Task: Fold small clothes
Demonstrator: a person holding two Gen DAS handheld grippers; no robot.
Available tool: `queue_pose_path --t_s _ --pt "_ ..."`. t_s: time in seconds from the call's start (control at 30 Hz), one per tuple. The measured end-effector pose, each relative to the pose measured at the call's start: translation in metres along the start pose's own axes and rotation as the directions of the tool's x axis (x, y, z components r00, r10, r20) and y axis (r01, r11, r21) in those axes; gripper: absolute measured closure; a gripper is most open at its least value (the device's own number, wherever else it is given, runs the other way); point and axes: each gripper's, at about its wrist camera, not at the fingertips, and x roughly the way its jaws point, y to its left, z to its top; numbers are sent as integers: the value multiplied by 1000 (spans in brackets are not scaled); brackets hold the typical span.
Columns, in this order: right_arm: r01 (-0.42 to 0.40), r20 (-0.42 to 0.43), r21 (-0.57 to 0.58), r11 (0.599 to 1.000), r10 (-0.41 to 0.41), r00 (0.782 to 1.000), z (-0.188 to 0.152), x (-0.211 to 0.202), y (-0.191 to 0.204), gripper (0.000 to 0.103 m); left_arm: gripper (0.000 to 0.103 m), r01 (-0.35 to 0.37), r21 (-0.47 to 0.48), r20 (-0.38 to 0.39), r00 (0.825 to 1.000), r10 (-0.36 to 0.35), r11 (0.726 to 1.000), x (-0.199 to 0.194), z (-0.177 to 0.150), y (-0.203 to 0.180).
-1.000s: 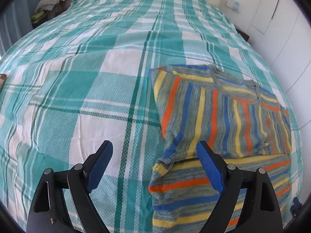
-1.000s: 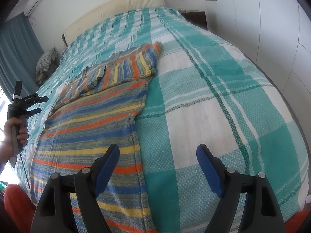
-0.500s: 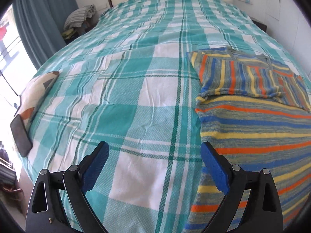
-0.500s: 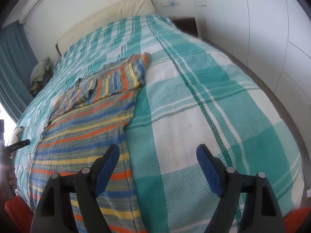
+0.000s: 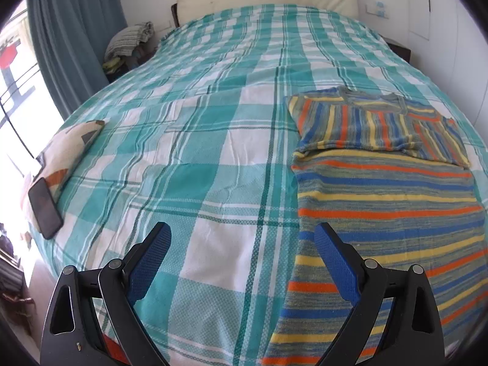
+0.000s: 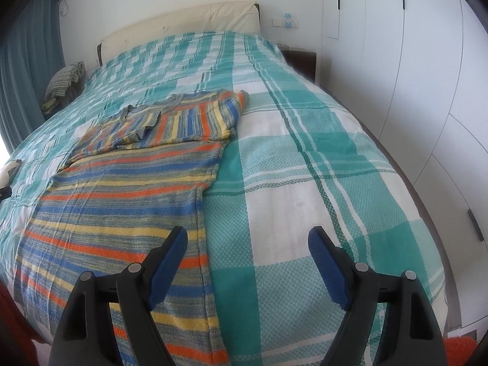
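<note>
A striped sweater in blue, orange, yellow and grey lies flat on the bed, its sleeves folded across the chest at the far end. It also shows in the right wrist view. My left gripper is open and empty, above the bedspread just left of the sweater's left edge near the hem. My right gripper is open and empty, above the bedspread just right of the sweater's right edge near the hem.
The bed carries a teal and white checked bedspread. A cushion with a dark phone lies at the bed's left edge. A pile of clothes sits beside the headboard. White wardrobe doors stand to the right.
Both grippers have pulled back from the folded sleeves toward the foot of the bed. More of the bed and sweater is in view. Both stay open.
</note>
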Motion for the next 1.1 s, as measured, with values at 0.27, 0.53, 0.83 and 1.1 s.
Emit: queue_pose_path --t_s 0.27,0.53,0.83,1.1 --pt "1 10 -44 999 -1 1000 -1 -1 8 22 7 -6 -2 -10 1000 6 1000 -4 -11 -1" --pt "43 22 -53 998 -42 999 1 -5 9 22 6 14 -14 -17 1000 -14 1000 5 -21 1" --pt "215 60 -62 975 -211 976 5 -14 3 13 6 50 -145 -95 993 -64 988 47 -61 39" --pt "284 53 -56 957 -281 958 6 -9 -2 13 6 29 -202 -124 991 -55 979 59 -65 49"
